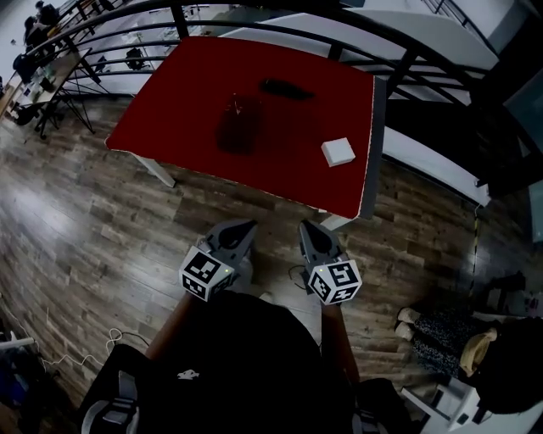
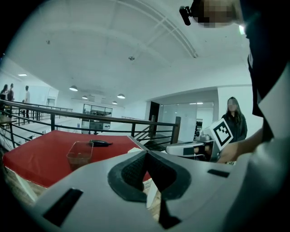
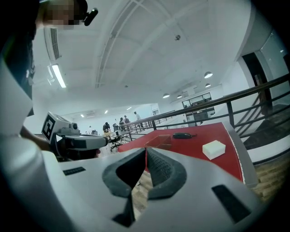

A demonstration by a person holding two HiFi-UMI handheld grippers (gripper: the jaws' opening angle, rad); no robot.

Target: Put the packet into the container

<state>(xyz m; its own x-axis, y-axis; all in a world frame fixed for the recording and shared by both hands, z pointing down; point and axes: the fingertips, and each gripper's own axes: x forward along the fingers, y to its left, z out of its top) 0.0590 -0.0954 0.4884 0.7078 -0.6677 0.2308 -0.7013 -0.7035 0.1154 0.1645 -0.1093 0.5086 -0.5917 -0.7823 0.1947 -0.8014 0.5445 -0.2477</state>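
A dark packet (image 1: 287,88) lies flat at the far side of the red table (image 1: 187,102). Nearer the middle of the table stands a clear container (image 1: 237,124). Both grippers hang over the wooden floor, short of the table's near edge. My left gripper (image 1: 244,229) is shut with nothing between its pads; my right gripper (image 1: 309,230) is likewise shut and empty. In the left gripper view the container (image 2: 79,153) and packet (image 2: 100,143) sit beyond the closed jaws of the left gripper (image 2: 146,154). In the right gripper view the packet (image 3: 183,135) and container (image 3: 159,140) lie past the right gripper (image 3: 146,151).
A small white box (image 1: 338,152) sits near the table's right front corner, also visible as the white box (image 3: 213,149). A black railing (image 1: 254,25) curves behind the table. Wooden floor (image 1: 102,220) surrounds it. People stand in the distance, and another person (image 2: 234,118) stands to the right.
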